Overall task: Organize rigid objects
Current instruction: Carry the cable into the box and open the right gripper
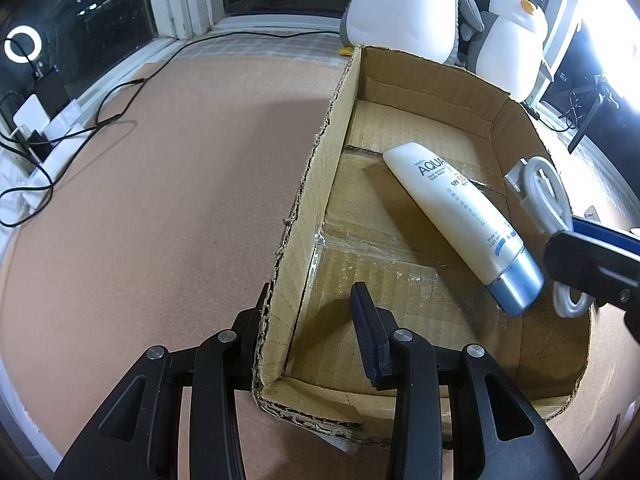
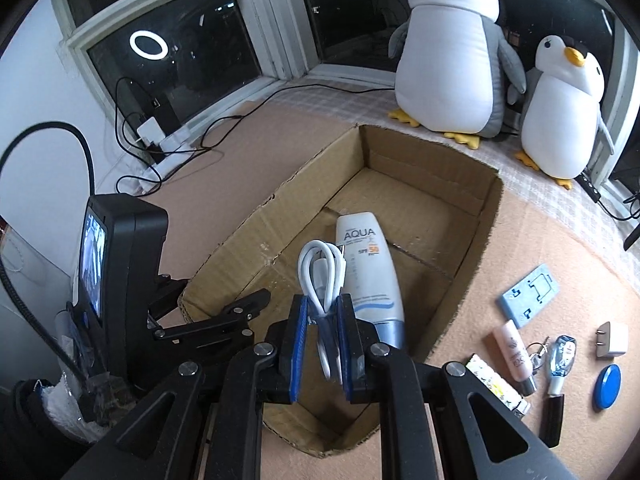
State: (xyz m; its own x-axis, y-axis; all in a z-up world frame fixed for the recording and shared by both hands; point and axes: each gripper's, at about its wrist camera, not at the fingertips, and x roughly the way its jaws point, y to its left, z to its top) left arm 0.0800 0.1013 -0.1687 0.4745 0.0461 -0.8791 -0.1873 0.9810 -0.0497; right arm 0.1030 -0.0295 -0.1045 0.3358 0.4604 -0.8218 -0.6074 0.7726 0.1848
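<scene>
Right wrist: right gripper (image 2: pixel 322 320) fingers clamped on coiled white cable (image 2: pixel 322 272), held over the cardboard box (image 2: pixel 424 160) — sunscreen tube (image 2: pixel 370 268) lies inside. Left gripper (image 1: pixel 316 320) fingers straddle the box's left wall, apart.

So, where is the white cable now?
The white cable is held in the right hand-held gripper, above the cardboard box, just beside the sunscreen tube.

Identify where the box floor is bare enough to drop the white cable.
Free: the cardboard box floor behind the sunscreen tube, toward the penguins, and along its left wall. Crowded: the mat right of the box, with the pink tube and charger plug.
</scene>
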